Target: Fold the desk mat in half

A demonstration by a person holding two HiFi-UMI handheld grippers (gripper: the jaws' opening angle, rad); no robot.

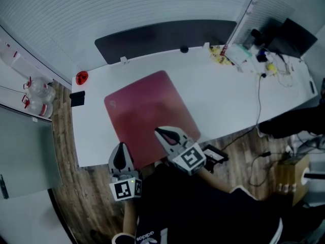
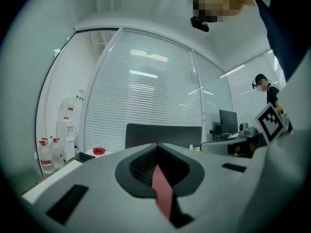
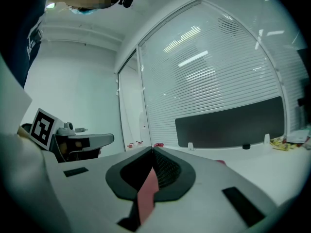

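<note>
A dark red desk mat (image 1: 147, 108) lies flat on the white table (image 1: 228, 100), turned slightly askew. Both grippers are at its near edge. My left gripper (image 1: 120, 148) is shut on the mat's near left corner; in the left gripper view a strip of red mat (image 2: 163, 191) is pinched between the closed jaws of that gripper (image 2: 156, 145). My right gripper (image 1: 162, 132) is shut on the near edge further right, and the right gripper view shows a red strip of the mat (image 3: 147, 193) clamped in its jaws (image 3: 152, 150). The pinched edge looks slightly raised.
A red round object (image 1: 82, 77) and a black phone (image 1: 77, 98) sit at the table's left end. A dark divider panel (image 1: 162, 37) runs along the far edge. Clutter (image 1: 238, 52), a cable (image 1: 259, 98) and a monitor (image 1: 292, 34) are at the right. Water bottles (image 1: 38, 93) stand on the floor.
</note>
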